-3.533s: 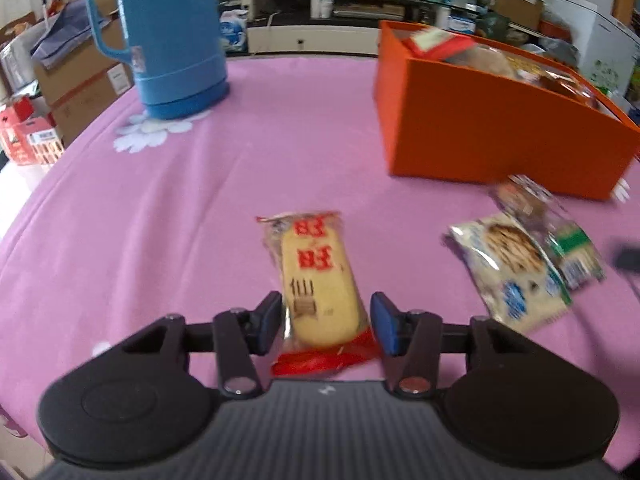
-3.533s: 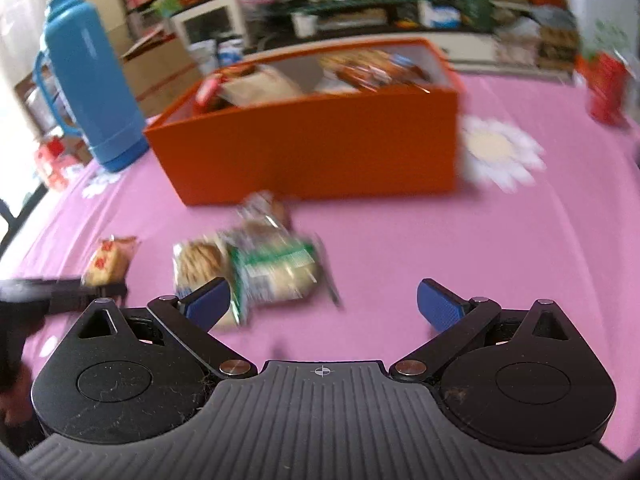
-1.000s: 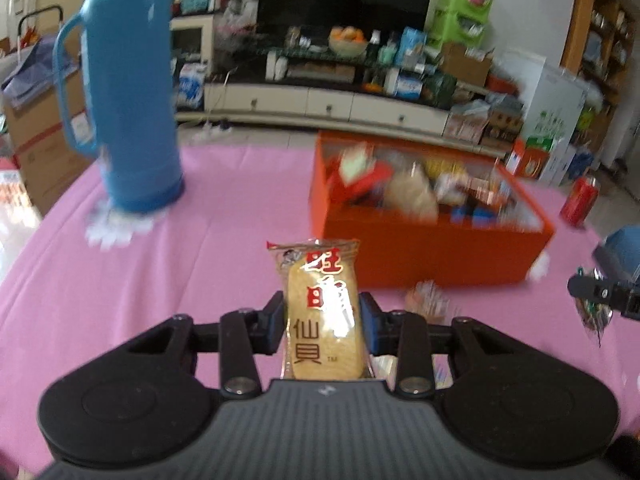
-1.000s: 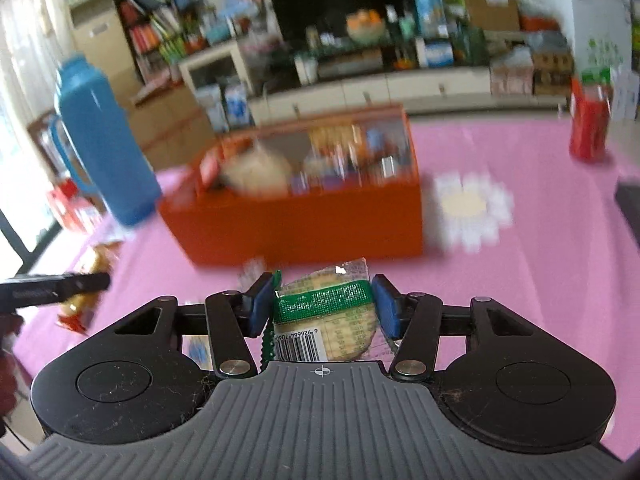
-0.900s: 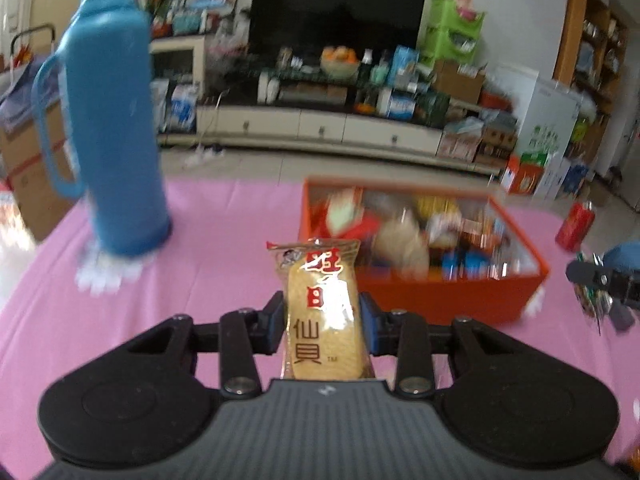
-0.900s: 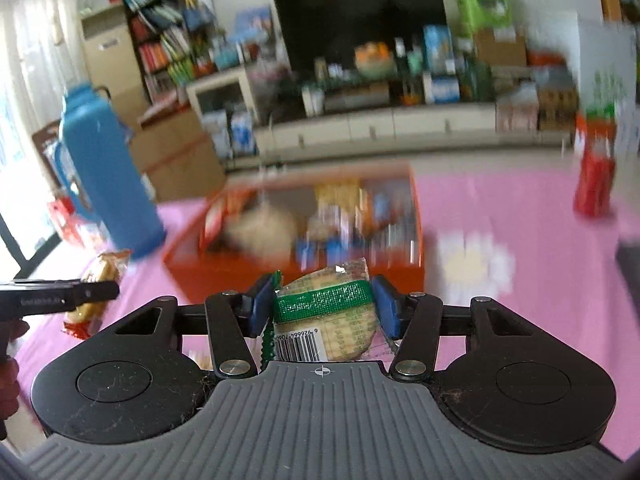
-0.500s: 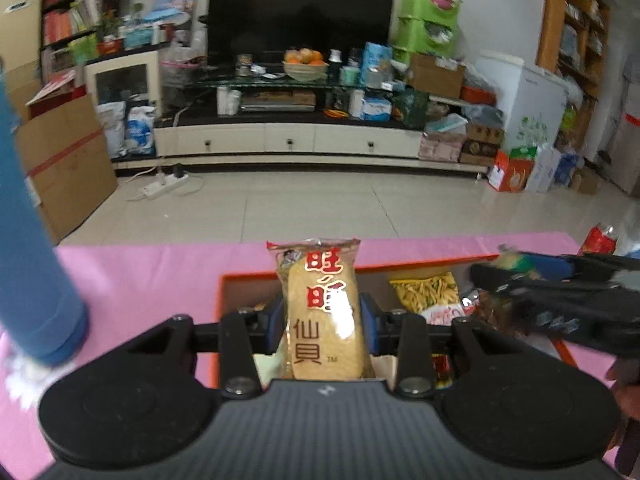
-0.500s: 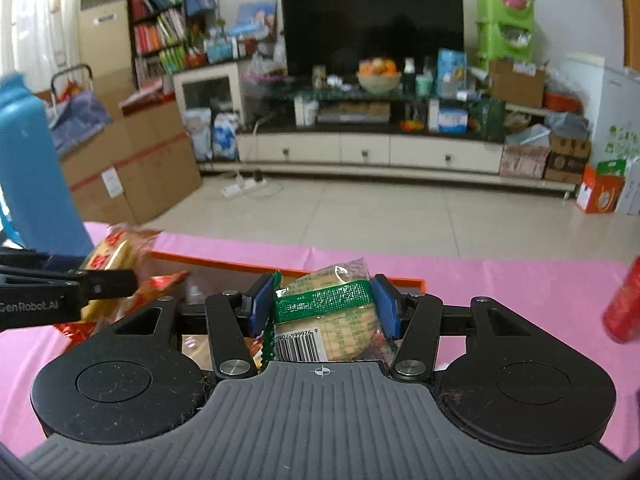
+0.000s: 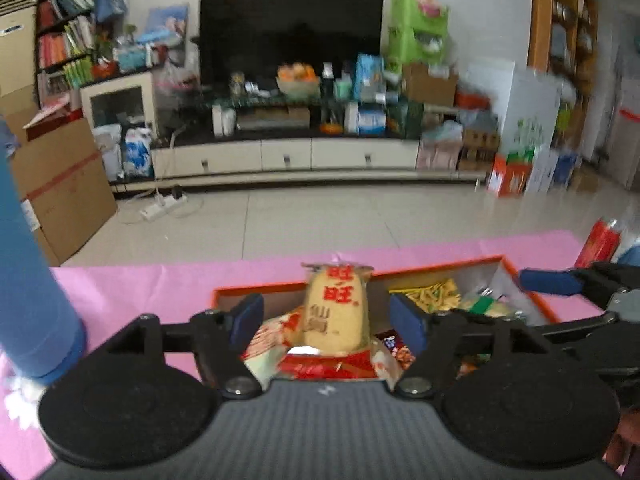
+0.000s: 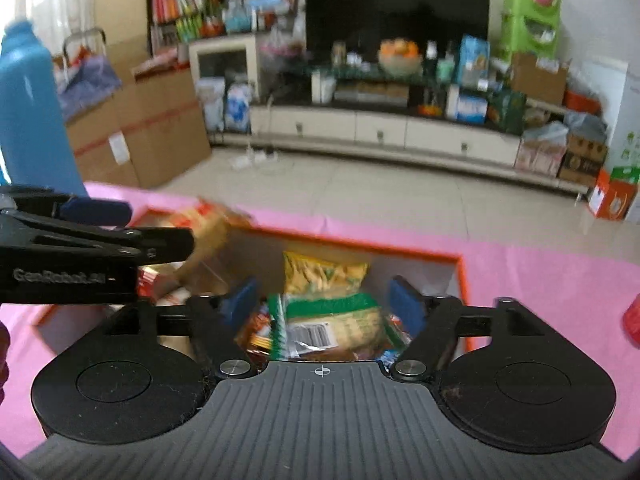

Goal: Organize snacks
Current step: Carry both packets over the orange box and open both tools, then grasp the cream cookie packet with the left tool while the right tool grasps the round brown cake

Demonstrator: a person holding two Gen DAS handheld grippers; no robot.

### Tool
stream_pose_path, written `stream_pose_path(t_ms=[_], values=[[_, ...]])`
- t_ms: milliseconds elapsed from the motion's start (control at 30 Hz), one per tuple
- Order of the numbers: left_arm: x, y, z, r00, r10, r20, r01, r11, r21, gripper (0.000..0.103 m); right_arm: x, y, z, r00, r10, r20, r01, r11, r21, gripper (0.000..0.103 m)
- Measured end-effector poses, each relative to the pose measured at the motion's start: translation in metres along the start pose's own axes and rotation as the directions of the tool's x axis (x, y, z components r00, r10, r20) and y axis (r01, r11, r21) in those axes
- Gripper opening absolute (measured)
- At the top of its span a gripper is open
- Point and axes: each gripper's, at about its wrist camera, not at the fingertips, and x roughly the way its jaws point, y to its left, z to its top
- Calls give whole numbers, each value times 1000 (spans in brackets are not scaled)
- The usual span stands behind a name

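Reading "GenRobot" on left tongs

The box sits on my worktop, snacks inside it, the flask to its left.

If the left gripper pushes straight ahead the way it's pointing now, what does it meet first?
Most likely the rice cracker packet lying between the open fingers of the left gripper, then the far wall of the orange box. Depth is hard to judge through the fisheye.
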Motion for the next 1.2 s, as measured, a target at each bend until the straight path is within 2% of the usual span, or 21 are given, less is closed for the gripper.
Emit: stream_pose_path(t_ms=[33, 133, 233, 367, 467, 567, 633, 733, 800, 833, 900, 933, 967, 1100, 1200], values=[[-11, 3, -2, 1000, 3, 10, -3, 1000, -16, 80, -16, 2, -1, 1000, -14, 24, 15, 1000, -6, 83], [-49, 11, -24, 999, 33, 19, -32, 998, -54, 92, -63, 6, -10, 996, -24, 81, 23, 1000, 16, 87], [-81, 14, -63, 998, 64, -21, -65, 995, -70, 92, -108, 7, -37, 995, -13, 95, 4, 996, 90, 91], [-104, 11, -124, 987, 57, -150, -72, 993, -97, 92, -144, 11, -95, 1000, 1, 26, -6, 983, 185, 93], [-108, -2, -166, 968, 50, -246, -74, 993, -90, 92, -158, 7, -145, 998, 21, -67, -1, 958, 286, 93], [-106, -14, -180, 962, 45, -271, -70, 994, -82, 91, -168, -2, -187, 990, 53, -129, 5, 911, 411, 93], [-97, -21, -176, 962, 47, -270, -72, 994, -84, 92, -171, -8, -202, 985, 65, -160, 11, 900, 435, 92], [-81, -30, -166, 963, 76, -257, -100, 992, -81, 92, -177, -17, -204, 988, 30, -153, 40, 898, 439, 92], [-64, -34, -161, 956, 108, -274, -132, 989, -70, 91, -179, -24, -203, 989, 27, -147, 42, 894, 447, 92], [-56, -34, -160, 949, 121, -291, -147, 987, -69, 85, -177, -26, -200, 988, 25, -150, 44, 895, 444, 92], [-48, -29, -163, 938, 121, -323, -152, 986, -70, 78, -178, -28, -202, 988, 13, -152, 54, 900, 432, 92], [-46, -25, -164, 934, 115, -337, -150, 985, -80, 66, -177, -27, -201, 988, 9, -155, 59, 902, 428, 92], [-48, -21, -165, 937, 106, -332, -143, 986, -89, 59, -176, -29, -200, 987, 8, -162, 63, 902, 428, 92], [-62, -1, -172, 933, 115, -342, -164, 979, -118, 57, -166, -30, -197, 982, 35, -185, 52, 893, 446, 92], [-77, 10, -180, 932, 120, -341, -171, 978, -122, 57, -150, -14, -182, 983, 60, -172, 15, 913, 409, 92]])
